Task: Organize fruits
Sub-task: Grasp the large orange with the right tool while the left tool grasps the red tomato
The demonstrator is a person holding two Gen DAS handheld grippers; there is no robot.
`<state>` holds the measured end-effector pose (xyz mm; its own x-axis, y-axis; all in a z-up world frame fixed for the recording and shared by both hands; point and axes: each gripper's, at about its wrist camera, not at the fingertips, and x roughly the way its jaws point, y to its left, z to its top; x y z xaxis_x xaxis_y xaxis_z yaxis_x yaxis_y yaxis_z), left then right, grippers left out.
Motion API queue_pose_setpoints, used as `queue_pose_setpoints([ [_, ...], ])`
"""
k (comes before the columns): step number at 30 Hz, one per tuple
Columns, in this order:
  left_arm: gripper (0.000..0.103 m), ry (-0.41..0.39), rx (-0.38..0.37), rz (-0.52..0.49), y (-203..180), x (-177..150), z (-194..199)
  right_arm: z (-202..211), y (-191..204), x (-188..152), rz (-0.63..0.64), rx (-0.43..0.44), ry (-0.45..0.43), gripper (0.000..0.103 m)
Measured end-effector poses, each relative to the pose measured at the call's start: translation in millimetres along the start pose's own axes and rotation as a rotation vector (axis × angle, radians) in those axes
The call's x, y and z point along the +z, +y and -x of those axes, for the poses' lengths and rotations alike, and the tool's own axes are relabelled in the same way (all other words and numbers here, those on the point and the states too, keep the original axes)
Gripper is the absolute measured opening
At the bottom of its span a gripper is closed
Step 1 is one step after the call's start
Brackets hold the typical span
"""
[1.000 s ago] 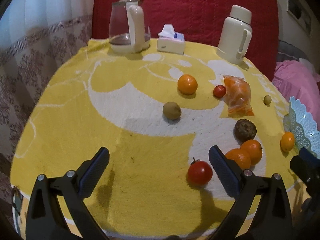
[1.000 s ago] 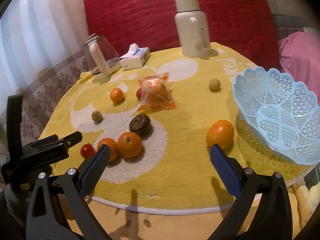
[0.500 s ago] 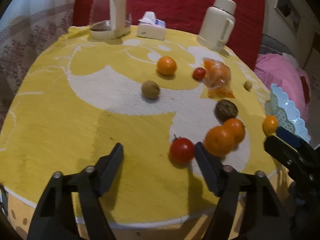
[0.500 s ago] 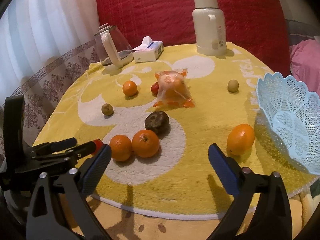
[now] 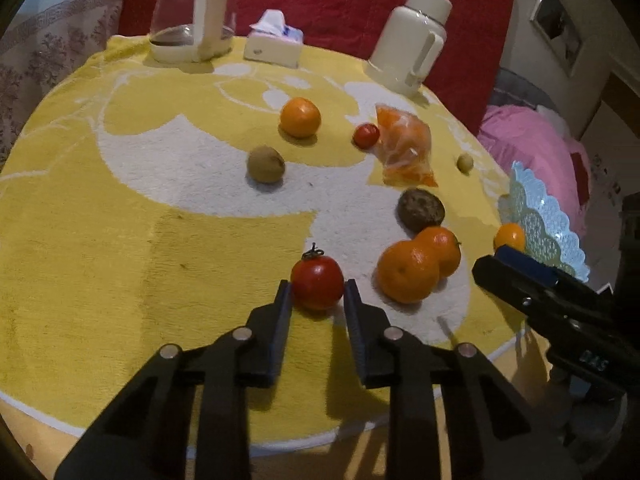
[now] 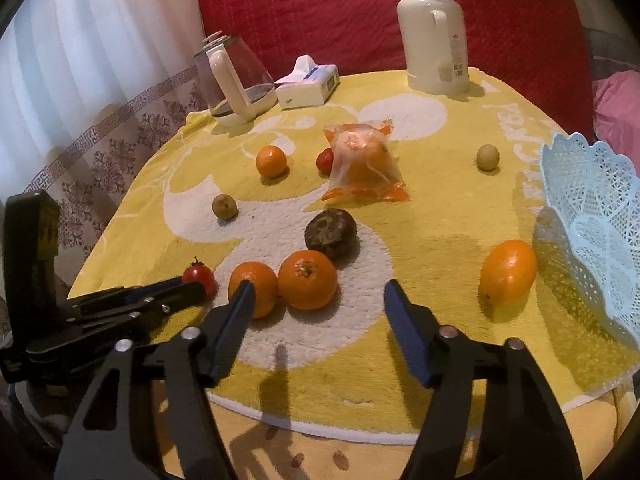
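My left gripper (image 5: 316, 294) is shut on a red tomato (image 5: 317, 283) that rests on the yellow cloth; the tomato also shows in the right wrist view (image 6: 199, 275). Two oranges (image 5: 408, 271) lie just right of it, with a dark brown fruit (image 5: 421, 209) behind them. My right gripper (image 6: 318, 300) is open and empty, low over the cloth in front of the two oranges (image 6: 307, 279). A pale blue basket (image 6: 592, 216) stands at the right edge, with an orange (image 6: 508, 272) beside it.
Farther back lie an orange (image 5: 300, 117), a kiwi (image 5: 265, 164), a small tomato (image 5: 366, 135), a bag of orange fruit (image 5: 404, 146) and a small green fruit (image 5: 465, 162). A glass kettle (image 5: 192, 12), tissue box (image 5: 274, 42) and white thermos (image 5: 412, 40) stand at the back.
My left gripper has moved forward and closed its jaws on the red tomato. My right gripper has moved closer to the two oranges and narrowed a little.
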<state>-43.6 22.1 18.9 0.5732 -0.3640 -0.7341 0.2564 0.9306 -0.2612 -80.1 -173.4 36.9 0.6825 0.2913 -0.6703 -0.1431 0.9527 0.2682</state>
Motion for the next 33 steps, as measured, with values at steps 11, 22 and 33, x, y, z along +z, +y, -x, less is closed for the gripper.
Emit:
queue_pose_setpoints([
  [11, 0.021, -0.102, 0.049, 0.024, 14.5, 9.2, 25.3, -25.4, 6.6, 7.0, 0.015, 0.008, 0.066, 0.049],
  [22, 0.023, -0.082, 0.053, 0.021, 15.6, 2.3, 24.0, -37.8, 3.1, 14.7, -0.011, 0.034, 0.084, 0.038],
  [33, 0.053, -0.009, 0.101, 0.068, 24.6, -1.3, 6.2, -43.2, -0.7, 16.6, -0.045, 0.059, 0.090, 0.039],
])
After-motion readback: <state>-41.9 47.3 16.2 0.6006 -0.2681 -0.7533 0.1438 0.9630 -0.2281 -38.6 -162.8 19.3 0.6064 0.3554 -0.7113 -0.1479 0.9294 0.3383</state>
